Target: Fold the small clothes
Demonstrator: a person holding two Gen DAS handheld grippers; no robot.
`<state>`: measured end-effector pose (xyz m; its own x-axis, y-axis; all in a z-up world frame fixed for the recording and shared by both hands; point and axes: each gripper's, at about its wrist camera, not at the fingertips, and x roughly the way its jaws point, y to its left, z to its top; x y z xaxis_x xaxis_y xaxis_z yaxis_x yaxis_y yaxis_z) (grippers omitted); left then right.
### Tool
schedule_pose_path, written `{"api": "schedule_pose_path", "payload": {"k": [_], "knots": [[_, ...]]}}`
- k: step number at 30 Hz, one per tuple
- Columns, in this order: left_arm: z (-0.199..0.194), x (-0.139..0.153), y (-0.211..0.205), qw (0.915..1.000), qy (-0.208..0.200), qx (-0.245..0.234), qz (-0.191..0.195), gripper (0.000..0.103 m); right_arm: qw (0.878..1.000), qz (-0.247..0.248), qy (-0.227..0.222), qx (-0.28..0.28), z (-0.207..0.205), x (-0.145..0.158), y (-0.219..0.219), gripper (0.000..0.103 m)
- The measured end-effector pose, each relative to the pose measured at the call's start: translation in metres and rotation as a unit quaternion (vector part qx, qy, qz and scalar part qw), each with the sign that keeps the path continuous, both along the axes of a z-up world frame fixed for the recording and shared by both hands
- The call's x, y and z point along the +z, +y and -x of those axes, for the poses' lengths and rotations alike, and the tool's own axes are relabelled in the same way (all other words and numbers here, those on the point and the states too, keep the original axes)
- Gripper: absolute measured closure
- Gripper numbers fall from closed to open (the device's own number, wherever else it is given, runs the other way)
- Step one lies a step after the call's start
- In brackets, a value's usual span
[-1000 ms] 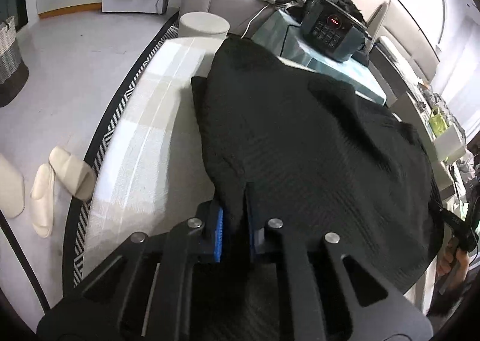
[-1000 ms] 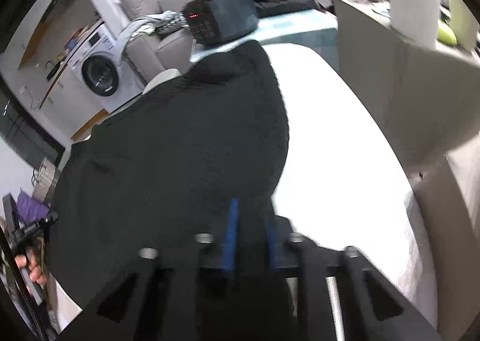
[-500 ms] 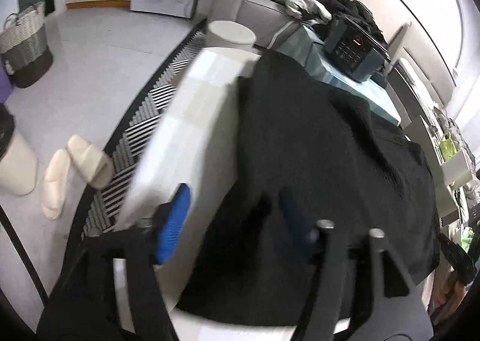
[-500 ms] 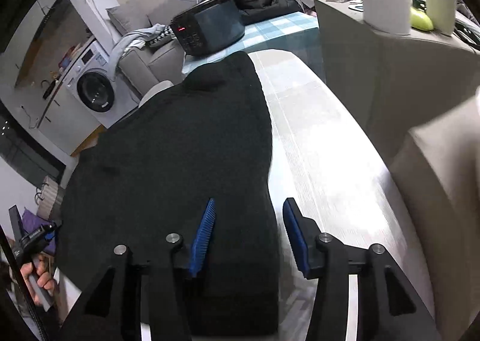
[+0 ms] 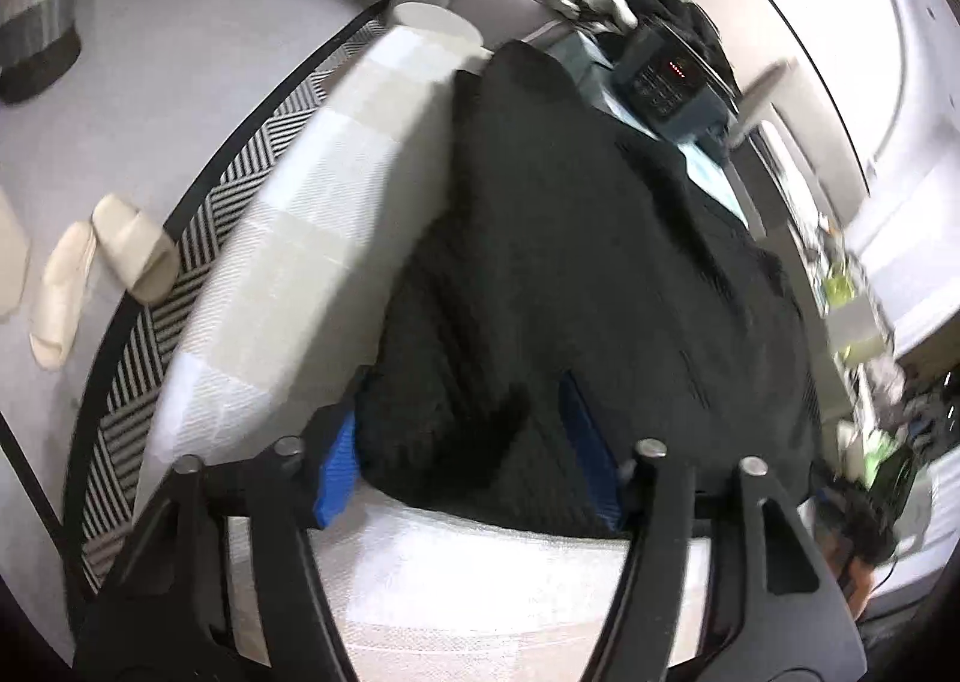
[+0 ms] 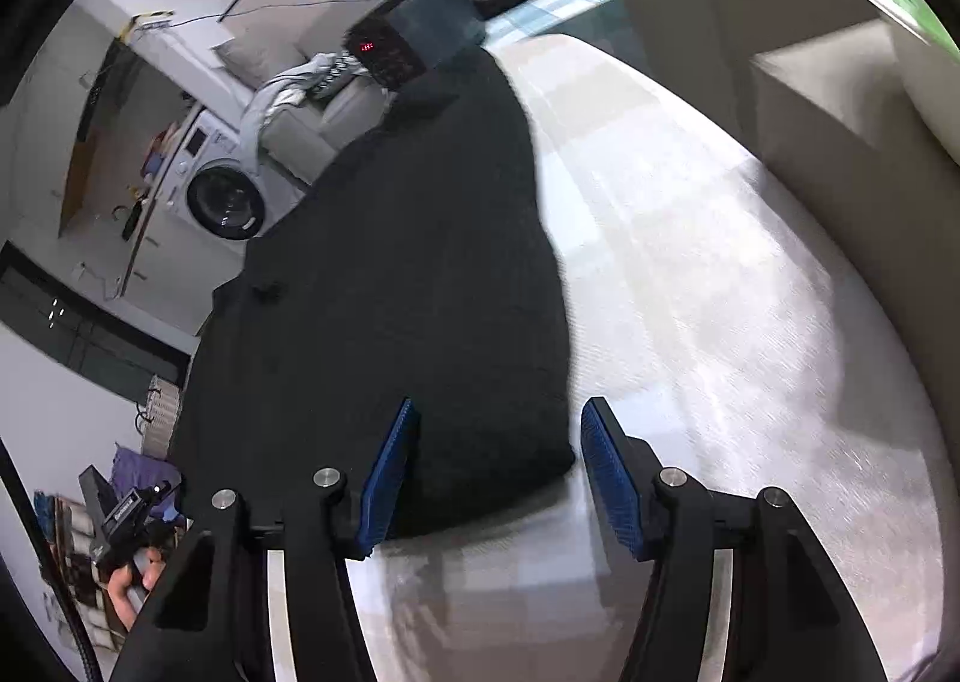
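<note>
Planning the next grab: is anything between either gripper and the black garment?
Nothing visible. The black knitted garment lies on the pale checked surface, its near edge between the closing left gripper's fingers and the right gripper's open fingers.

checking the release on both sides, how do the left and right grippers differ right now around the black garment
The left gripper is closing its fingers again with a raised corner of the black garment between them; the right gripper stands steadily apart. The left pair straddles more cloth, with one pad half hidden by it; the right pair frames only the garment's near corner, both blue pads fully showing. Shared: both tilt down over the pale checked cloth, and neither visibly clamps the garment.
</note>
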<state>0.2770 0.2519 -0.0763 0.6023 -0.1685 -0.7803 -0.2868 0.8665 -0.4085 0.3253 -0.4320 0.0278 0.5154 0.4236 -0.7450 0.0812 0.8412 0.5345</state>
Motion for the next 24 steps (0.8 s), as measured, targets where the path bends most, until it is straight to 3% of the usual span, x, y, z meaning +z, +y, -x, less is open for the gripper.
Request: {"api": "schedule_pose_path", "payload": {"k": [3,4,7,11,15,24], "knots": [[-0.001,-0.001,-0.011,0.9997,0.004,-0.012,-0.02,0.086,1.0,0.019,-0.001,-0.001,-0.007,-0.004,0.007,0.063],[0.0,-0.001,-0.013,0.9996,0.003,-0.017,-0.023,0.09,1.0,0.017,-0.002,0.001,-0.008,-0.005,0.007,0.073],[0.008,0.002,-0.02,0.999,0.002,-0.031,-0.032,0.091,1.0,0.016,-0.01,0.005,-0.004,-0.004,0.007,0.082],[0.027,0.006,-0.035,0.9964,0.005,-0.054,-0.065,0.091,1.0,0.01,-0.006,0.017,0.005,-0.003,-0.002,0.084],[0.055,0.007,-0.043,0.9958,0.009,-0.065,-0.064,0.091,0.999,0.003,0.0,0.032,0.017,-0.003,-0.011,0.085],[0.149,0.004,-0.072,0.9926,0.014,-0.104,-0.06,0.091,0.998,-0.004,0.008,0.056,0.109,0.0,-0.042,0.084]]}}
